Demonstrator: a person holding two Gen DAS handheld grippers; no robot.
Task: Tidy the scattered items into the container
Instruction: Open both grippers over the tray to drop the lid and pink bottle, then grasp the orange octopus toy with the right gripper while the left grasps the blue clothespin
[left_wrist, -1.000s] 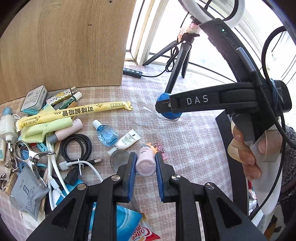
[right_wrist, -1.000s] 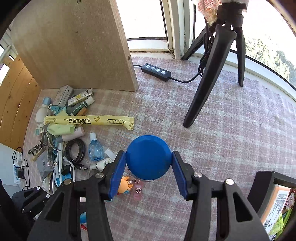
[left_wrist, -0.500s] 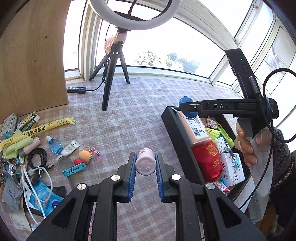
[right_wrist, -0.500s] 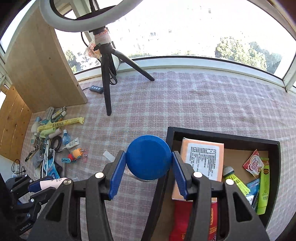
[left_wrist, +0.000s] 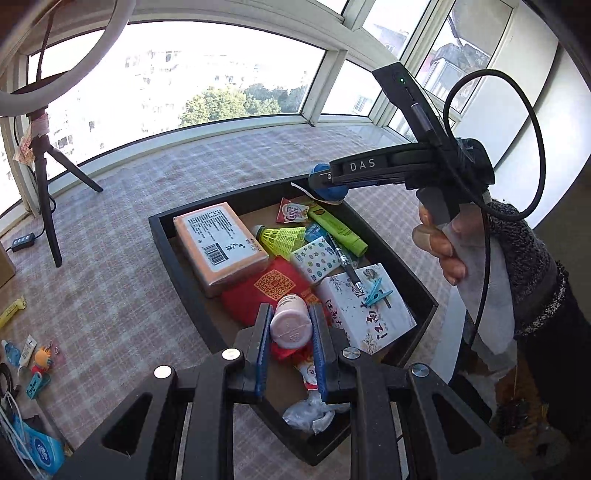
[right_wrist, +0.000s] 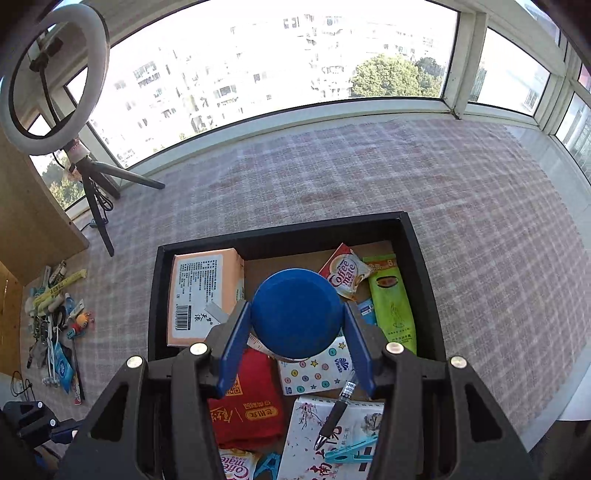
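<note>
My left gripper (left_wrist: 290, 325) is shut on a small pink bottle (left_wrist: 290, 325) and hangs over the near end of the black tray (left_wrist: 177, 266). My right gripper (right_wrist: 295, 317) is shut on a jar with a round blue lid (right_wrist: 295, 314), above the tray's middle (right_wrist: 421, 258). In the left wrist view the right gripper (left_wrist: 327, 184) with the blue-lidded jar (left_wrist: 328, 192) hovers over the tray's far end, held by a hand (left_wrist: 443, 243). The tray holds an orange packet (left_wrist: 221, 243), a red pouch (left_wrist: 269, 291), a white box (left_wrist: 365, 310), a green tube (left_wrist: 336, 229) and a pen (left_wrist: 345, 266).
Scattered items lie on the checked cloth at the left: a toy figure (left_wrist: 40, 360), a yellow wrapper (right_wrist: 61, 286), cables and small bottles (right_wrist: 55, 321). A ring light on a tripod (left_wrist: 44, 195) stands at the back left beside a wooden board (right_wrist: 26, 221). Windows bound the far side.
Both grippers have swung from the scattered pile at the left across the cloth to above the black tray, still gripping the pink bottle and the blue-lidded jar.
</note>
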